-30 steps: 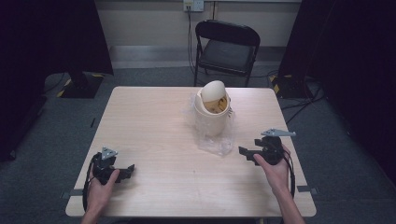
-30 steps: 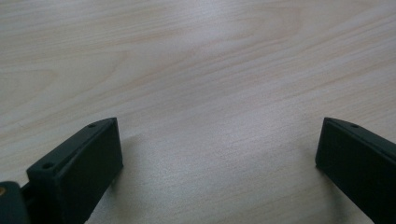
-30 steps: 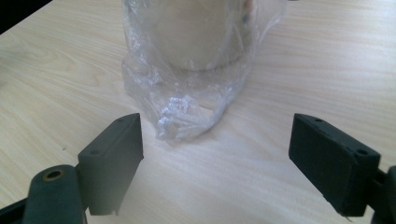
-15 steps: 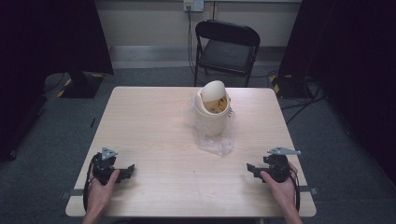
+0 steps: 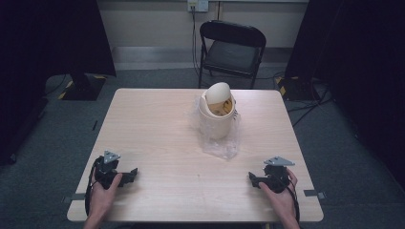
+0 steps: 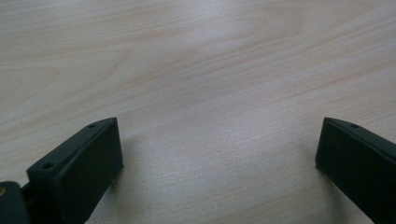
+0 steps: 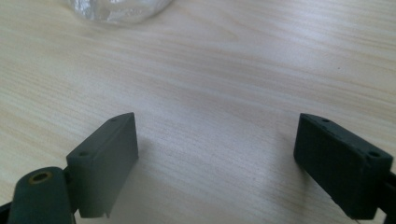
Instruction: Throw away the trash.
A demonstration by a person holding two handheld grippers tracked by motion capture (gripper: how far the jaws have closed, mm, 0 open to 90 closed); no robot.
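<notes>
Standing bin (image 5: 216, 125) well clear of fingers (image 7: 105, 158)

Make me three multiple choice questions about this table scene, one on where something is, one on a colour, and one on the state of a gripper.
1. Where does the small bin stand?
A. At the near table edge between the hands
B. Past the table's middle, toward the chair
C. On the floor

2. What colour is the bin?
A. Cream
B. Red
C. Blue

3. How are the right gripper's fingers?
A. Shut on the plastic bag
B. Shut on nothing
C. Apart, with only bare table between them

Answers:
1 B, the high view shows it on the far half, on a clear plastic bag.
2 A, its body and tilted lid are cream.
3 C, the right gripper view shows wood grain between the two fingers.
</notes>
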